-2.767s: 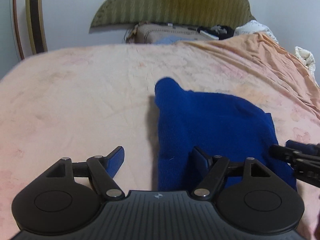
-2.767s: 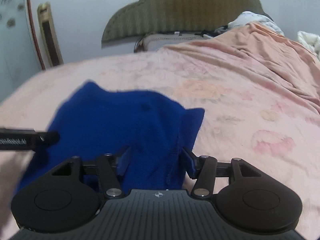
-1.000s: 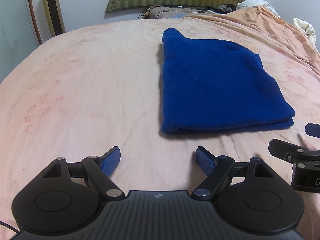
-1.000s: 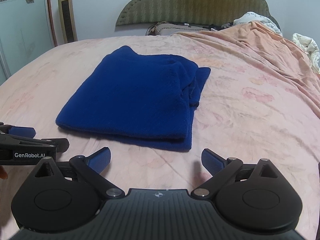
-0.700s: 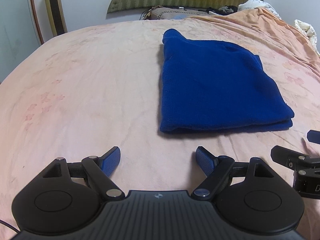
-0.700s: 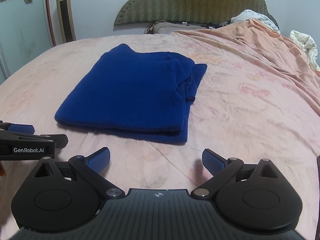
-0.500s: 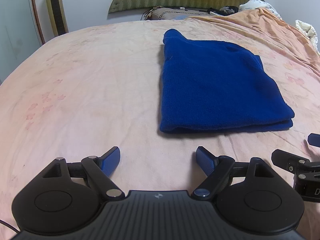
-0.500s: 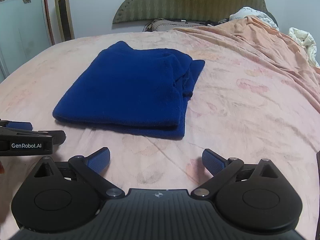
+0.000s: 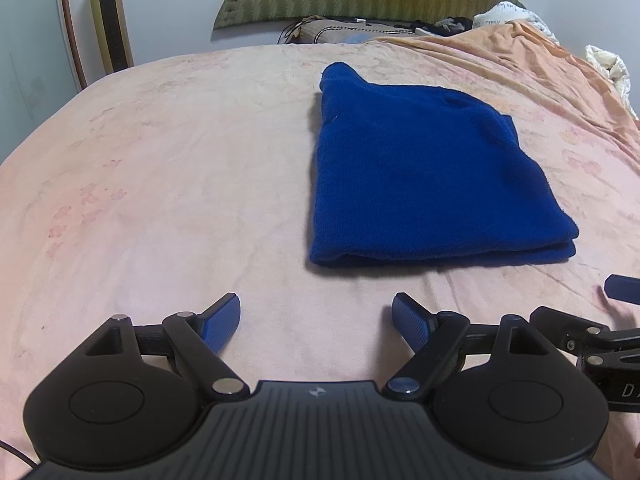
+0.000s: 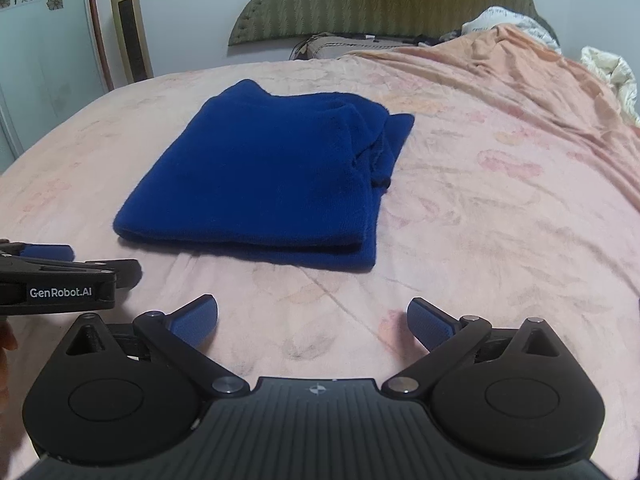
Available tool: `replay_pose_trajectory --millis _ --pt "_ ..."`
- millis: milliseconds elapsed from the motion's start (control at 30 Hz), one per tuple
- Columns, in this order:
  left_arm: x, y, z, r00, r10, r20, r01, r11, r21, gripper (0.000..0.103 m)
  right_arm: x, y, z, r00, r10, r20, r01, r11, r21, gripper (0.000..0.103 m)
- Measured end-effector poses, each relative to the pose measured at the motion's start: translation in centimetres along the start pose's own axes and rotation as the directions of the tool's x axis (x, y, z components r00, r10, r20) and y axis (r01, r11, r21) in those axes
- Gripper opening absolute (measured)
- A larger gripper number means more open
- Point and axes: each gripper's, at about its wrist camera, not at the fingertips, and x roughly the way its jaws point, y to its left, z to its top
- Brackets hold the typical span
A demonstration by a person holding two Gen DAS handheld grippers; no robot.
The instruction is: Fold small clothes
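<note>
The blue garment (image 10: pixel 256 176) is lying folded in a neat stack on the bed (image 10: pixel 500 216), apparently finished, while both left tongs (image 9: pixel 316 318) and right tongs (image 10: pixel 312 320) are hovering spread and empty.

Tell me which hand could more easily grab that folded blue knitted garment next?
Probably the right: the folded blue knitted garment lies nearly straight ahead of the open right claw, but off to the right of the open left claw.

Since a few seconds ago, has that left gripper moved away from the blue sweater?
Yes. The left gripper was over the blue sweater; it has drawn back toward the near side, bare pink bedsheet now between its open fingers and the fold.
</note>
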Motion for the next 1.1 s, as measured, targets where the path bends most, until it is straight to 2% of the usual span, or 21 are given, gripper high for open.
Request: replay_pose_trajectory --millis 433,667,733,900,967,1100 --pt "-0.2 -0.3 0.0 0.999 0.035 0.009 -0.035 0.999 0.014 0.083 -0.2 0.7 0.0 0.999 -0.039 0.012 0.039 0.999 -0.038 0.102" --pt "-0.2 -0.1 0.0 0.999 0.047 0.007 -0.047 0.999 0.006 0.083 -0.4 2.2 -0.2 0.995 -0.098 0.030 0.101 0.985 -0.139 0.102" --pt "-0.2 -0.1 0.0 0.999 0.049 0.007 -0.049 0.999 0.007 0.083 -0.4 2.4 -0.4 0.995 -0.094 0.031 0.098 0.983 -0.154 0.102" --pt "-0.2 -0.1 -0.1 0.999 0.053 0.008 -0.053 0.999 0.007 0.083 -0.5 0.5 -0.1 1.000 0.027 0.010 -0.027 1.000 -0.006 0.102" --pt "-0.2 -0.1 -0.1 0.999 0.054 0.006 -0.054 0.999 0.004 0.083 -0.6 0.0 -0.1 0.999 0.031 0.020 -0.032 0.999 0.023 0.102" --pt "-0.1 -0.1 -0.1 0.999 0.051 0.003 -0.051 0.999 -0.002 0.083 -0.9 0.0 -0.1 0.999 0.008 0.039 -0.008 1.000 0.003 0.102"
